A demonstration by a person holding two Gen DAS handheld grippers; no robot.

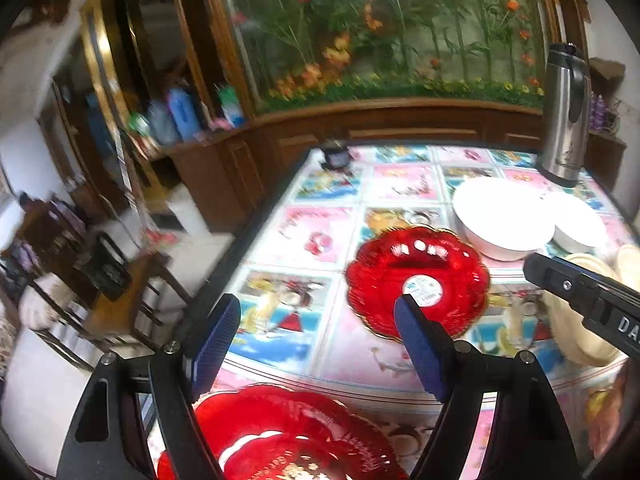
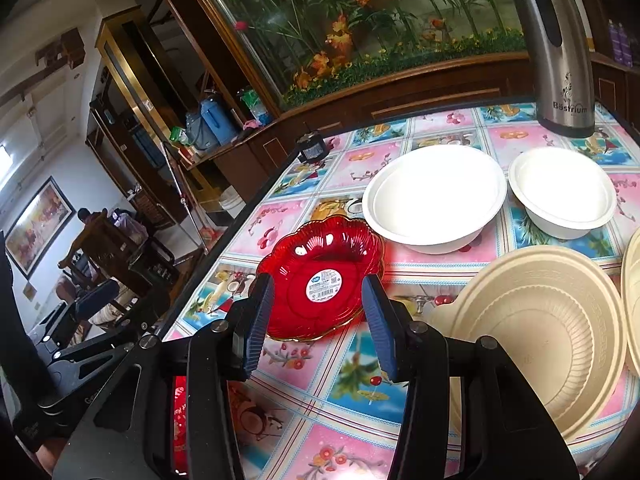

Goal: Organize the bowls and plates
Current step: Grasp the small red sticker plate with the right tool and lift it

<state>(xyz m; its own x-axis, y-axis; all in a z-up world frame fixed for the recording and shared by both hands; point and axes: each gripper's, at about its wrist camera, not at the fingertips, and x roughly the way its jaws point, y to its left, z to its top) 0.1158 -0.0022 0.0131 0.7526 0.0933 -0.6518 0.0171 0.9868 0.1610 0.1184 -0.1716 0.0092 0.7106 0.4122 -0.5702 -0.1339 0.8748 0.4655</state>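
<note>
A red scalloped plate with a white sticker lies on the patterned table. A second red plate lies near the front edge, just below my open, empty left gripper. My right gripper is open and empty, its fingers on either side of the first red plate's near rim, slightly above. Two white bowls stand behind. Cream bowls sit at the right. The right gripper's finger shows in the left wrist view.
A steel thermos stands at the table's back right. A small dark jar sits at the back left corner. A wooden cabinet with a flower display is behind; chairs stand left of the table.
</note>
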